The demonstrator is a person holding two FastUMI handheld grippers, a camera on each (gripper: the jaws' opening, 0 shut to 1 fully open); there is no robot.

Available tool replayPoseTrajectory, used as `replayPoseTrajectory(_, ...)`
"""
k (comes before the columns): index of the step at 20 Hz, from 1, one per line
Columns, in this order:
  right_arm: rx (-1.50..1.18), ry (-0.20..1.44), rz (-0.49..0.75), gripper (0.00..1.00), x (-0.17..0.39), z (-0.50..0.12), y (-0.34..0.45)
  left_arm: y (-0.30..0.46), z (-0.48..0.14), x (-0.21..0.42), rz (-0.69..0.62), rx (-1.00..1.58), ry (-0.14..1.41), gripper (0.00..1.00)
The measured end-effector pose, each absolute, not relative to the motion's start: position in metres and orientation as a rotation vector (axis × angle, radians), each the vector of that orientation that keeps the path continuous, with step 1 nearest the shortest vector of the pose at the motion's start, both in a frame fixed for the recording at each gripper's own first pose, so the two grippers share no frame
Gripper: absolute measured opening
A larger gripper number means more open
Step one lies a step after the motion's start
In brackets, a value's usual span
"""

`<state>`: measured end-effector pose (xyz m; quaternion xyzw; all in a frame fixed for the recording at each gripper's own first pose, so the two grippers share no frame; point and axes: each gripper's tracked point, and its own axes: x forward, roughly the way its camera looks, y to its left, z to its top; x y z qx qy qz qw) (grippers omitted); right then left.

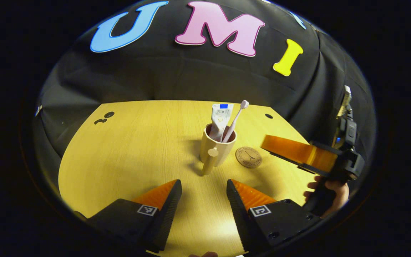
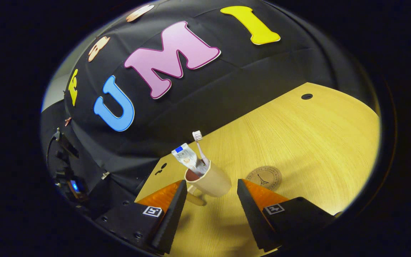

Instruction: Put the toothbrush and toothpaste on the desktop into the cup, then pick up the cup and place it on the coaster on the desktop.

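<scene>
Cup [image 1: 217, 146] stands upright on the wooden desktop [image 1: 130, 150], handle pointing toward my left claw. Toothpaste [image 1: 220, 119] and toothbrush [image 1: 237, 119] both stand in the cup, leaning, brush head up and to the right of the tube. Coaster [image 1: 248, 157] lies flat on the desktop just beside the cup, on its right in the left gripper view, not touching it as far as I can tell.

My left claw [image 1: 203, 194] hangs low over the desk, fingers wide apart, nothing between them; the cup sits ahead of the gap, well short of contact.

My right claw [image 2: 211, 194] is also spread wide and holds nothing. In the right gripper view the cup [image 2: 209, 180] sits just ahead of the gap between the fingers and looks tilted because the camera is rolled; toothpaste [image 2: 187, 160] and toothbrush [image 2: 200, 148] stick out of it, and the coaster [image 2: 263, 177] is to its right near the right finger. In the left gripper view I see that right claw [image 1: 273, 142] off to the right, with my hand [image 1: 328, 194] gripping its handle, its fingers pointing toward the coaster and cup.
</scene>
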<state>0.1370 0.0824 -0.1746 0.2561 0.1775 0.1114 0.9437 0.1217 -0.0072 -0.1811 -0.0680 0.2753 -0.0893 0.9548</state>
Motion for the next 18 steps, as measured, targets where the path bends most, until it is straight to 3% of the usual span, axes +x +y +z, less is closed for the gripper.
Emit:
replayPoseTrajectory(5, 0.514, 0.468, 0.266, 0.95, 0.100, -0.188, 0.060, -0.018, -0.192, 0.145, -0.209, -0.144, 0.679, 0.79)
replayPoseTrajectory(6, 0.511, 0.480, 0.266, 0.79, 0.095, -0.190, 0.053, -0.019, -0.196, 0.150, -0.210, -0.125, 0.705, 0.79)
replayPoseTrajectory(7, 0.508, 0.490, 0.266, 0.79, 0.092, -0.192, 0.047, -0.020, -0.200, 0.154, -0.211, -0.099, 0.723, 0.79)
replayPoseTrajectory(8, 0.506, 0.498, 0.264, 0.95, 0.089, -0.194, 0.040, -0.022, -0.203, 0.157, -0.224, -0.075, 0.747, 0.79)
replayPoseTrajectory(18, 0.493, 0.526, 0.225, 0.95, 0.090, -0.209, -0.028, -0.042, -0.223, 0.210, -0.295, 0.104, 0.906, 0.79)
